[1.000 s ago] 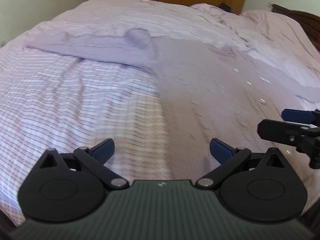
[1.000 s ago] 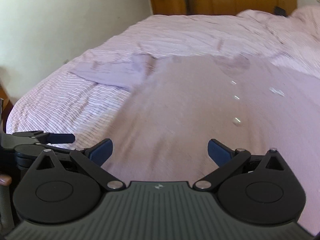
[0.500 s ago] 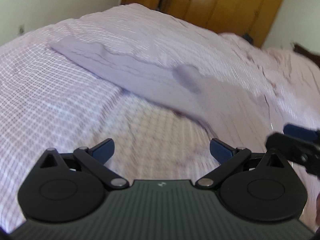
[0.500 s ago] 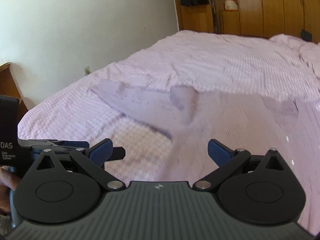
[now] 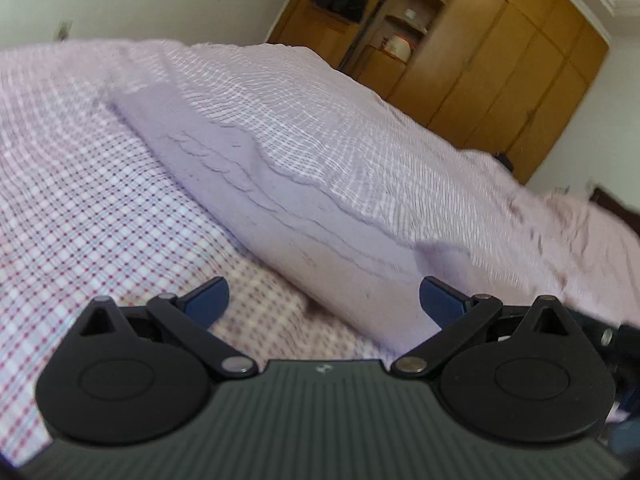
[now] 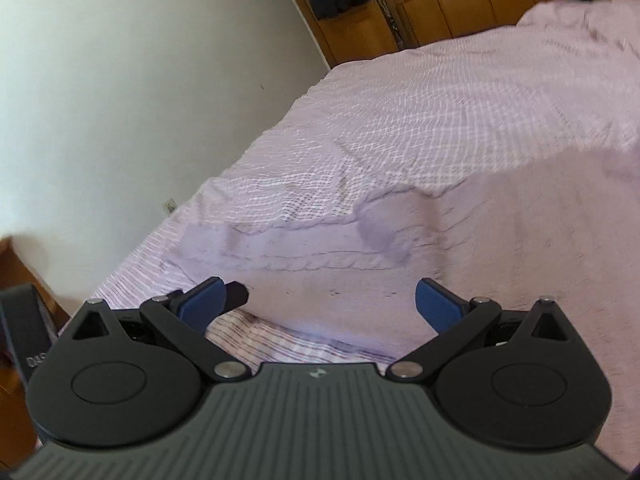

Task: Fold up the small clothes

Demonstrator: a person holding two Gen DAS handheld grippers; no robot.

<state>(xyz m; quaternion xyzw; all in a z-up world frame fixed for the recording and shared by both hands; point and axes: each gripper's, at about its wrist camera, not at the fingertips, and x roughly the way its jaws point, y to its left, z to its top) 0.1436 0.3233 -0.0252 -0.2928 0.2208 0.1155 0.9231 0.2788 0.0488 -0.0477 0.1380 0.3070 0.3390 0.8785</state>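
A lilac knitted sweater [image 5: 256, 188] lies spread flat on the checked bed; its long sleeve runs up and left in the left wrist view. The same sweater [image 6: 500, 248] fills the right of the right wrist view, its sleeve [image 6: 288, 252] stretching left. My left gripper [image 5: 324, 304] hovers open low over the sleeve's near edge, nothing between its blue pads. My right gripper [image 6: 318, 304] is open too, just above the sleeve where it meets the body. A tip of the left gripper [image 6: 236, 294] shows beside the right gripper's left pad.
The bed [image 5: 80, 216] has a pink-and-white checked sheet with a rumpled far side. A white wall [image 6: 140, 80] runs along the bed's left edge. Wooden wardrobes [image 5: 500, 80] stand beyond the bed. A wooden piece of furniture [image 6: 16, 272] sits at the near left.
Both grippers swung left and dropped lower, from over the sweater's body to its left sleeve. Both stayed open and hold nothing.
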